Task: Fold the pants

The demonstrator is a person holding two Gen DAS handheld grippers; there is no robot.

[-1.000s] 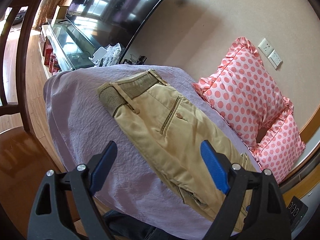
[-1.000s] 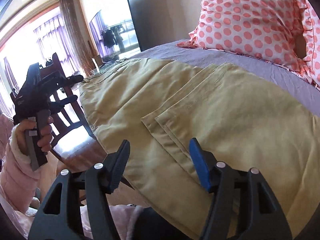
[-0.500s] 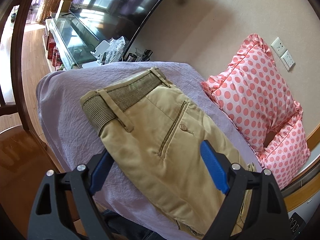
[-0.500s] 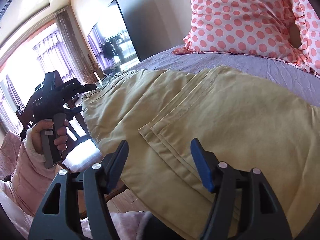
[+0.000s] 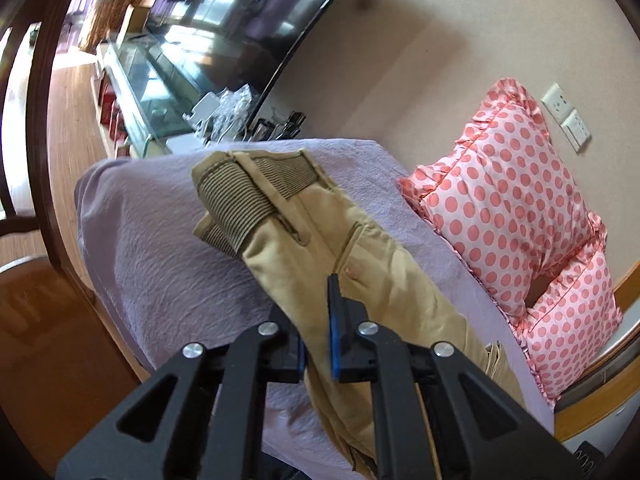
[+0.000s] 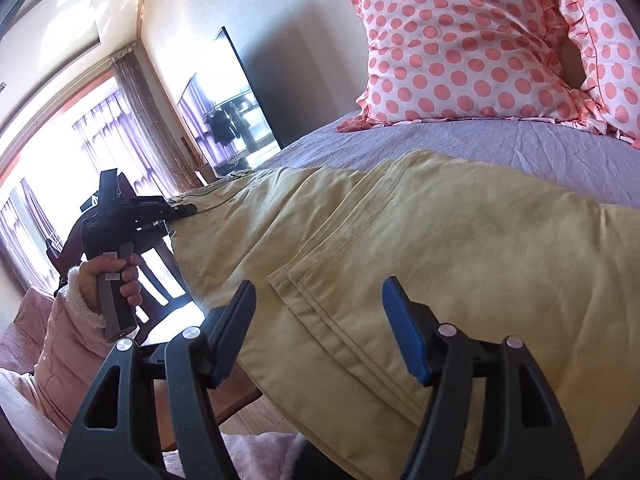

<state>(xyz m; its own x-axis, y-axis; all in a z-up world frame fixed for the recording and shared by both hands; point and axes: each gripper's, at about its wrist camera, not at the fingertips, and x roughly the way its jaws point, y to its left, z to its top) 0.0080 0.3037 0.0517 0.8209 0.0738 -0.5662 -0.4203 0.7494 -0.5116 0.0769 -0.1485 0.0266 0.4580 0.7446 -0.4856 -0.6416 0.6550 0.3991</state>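
Tan pants lie on a lilac sheet, the ribbed waistband at the far end. My left gripper is shut on the near edge of the pants close to the back pocket, and the cloth bunches between its blue pads. In the right wrist view the pants spread across the bed. My right gripper is open, its jaws straddling the hem edge of a leg. The left gripper shows there too, pinching the pants' far edge.
Two pink polka-dot pillows lean on the wall at the bed's far side. A dark TV and a glass cabinet stand beyond the bed. A wooden chair stands beside the bed edge.
My left gripper moved in on the pants' near edge and shut on it, and the waistband end has bunched up. My right gripper stayed open over the leg hem.
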